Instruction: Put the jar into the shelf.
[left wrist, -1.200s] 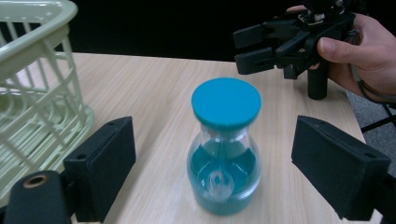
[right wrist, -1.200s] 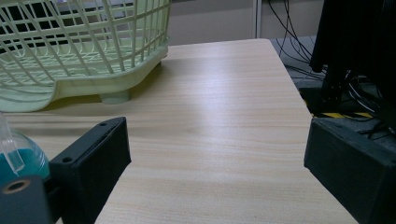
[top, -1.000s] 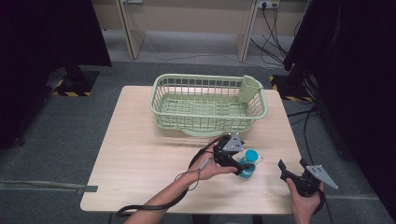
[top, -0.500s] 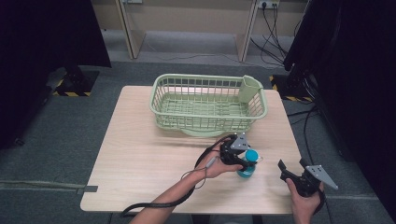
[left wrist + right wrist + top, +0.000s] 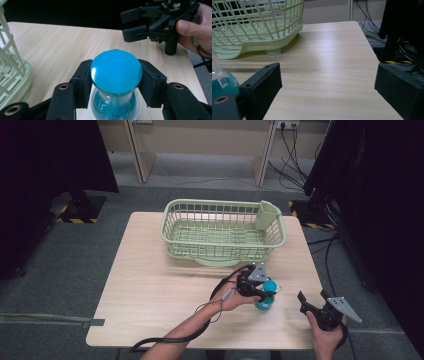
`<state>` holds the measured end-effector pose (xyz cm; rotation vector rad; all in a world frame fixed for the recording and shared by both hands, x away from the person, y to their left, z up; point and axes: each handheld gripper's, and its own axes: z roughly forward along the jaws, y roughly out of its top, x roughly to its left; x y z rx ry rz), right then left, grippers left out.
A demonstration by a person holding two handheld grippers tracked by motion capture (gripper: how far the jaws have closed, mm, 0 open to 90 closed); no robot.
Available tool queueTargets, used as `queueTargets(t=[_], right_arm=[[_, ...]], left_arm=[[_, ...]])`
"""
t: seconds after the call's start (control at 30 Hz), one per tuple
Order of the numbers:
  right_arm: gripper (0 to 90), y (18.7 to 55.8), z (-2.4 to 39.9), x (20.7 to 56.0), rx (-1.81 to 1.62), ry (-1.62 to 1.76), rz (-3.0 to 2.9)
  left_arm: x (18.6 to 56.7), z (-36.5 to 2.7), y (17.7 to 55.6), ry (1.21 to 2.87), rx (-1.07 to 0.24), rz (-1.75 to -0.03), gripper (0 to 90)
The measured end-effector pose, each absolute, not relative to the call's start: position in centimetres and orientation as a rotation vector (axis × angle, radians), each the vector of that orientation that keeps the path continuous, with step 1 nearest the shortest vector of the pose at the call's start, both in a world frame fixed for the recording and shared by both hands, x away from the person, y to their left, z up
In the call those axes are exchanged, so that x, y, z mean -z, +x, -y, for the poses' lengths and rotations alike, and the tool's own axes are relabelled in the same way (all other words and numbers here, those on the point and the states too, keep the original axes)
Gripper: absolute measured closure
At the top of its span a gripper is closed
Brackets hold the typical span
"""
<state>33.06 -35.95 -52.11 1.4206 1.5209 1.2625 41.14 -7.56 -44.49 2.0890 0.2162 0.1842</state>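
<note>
Near the desk's point(image 5: 150, 285) right front edge, the left gripper point(image 5: 115, 85) has just been closing, its fingers now squeezing an unlabelled clear hourglass point(image 5: 115, 75), teal-capped, teal-filled; right gripper point(image 5: 327, 100) is gaping, holding nothing.

hourglass point(image 5: 266, 296) on table point(image 5: 150, 290), before basket point(image 5: 220, 227); right claw point(image 5: 306, 301) right of hourglass.
</note>
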Motion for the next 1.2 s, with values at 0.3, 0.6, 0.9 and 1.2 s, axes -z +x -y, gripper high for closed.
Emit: queueTargets(t=[0.3, 0.6, 0.9, 1.2], right_arm=[[7.4, 33.1, 35.9, 52.1, -1.259, 1.418, -1.523], [7.4, 33.1, 35.8, 52.1, -1.258, 1.417, -1.524], [7.4, 33.1, 35.8, 52.1, -1.258, 1.417, -1.526], [7.4, 33.1, 35.8, 52.1, -1.258, 1.417, -1.525]], left_arm=[[42.4, 5.6, 40.3, 2.071, -0.231, -0.23, 48.7], [40.4, 3.0, 40.1, 2.051, -0.286, -0.27, 48.7], [38.7, 0.4, 40.3, 2.025, -0.345, -0.332, 48.7], [37.0, -1.8, 40.5, 1.998, -0.413, -0.376, 48.7]])
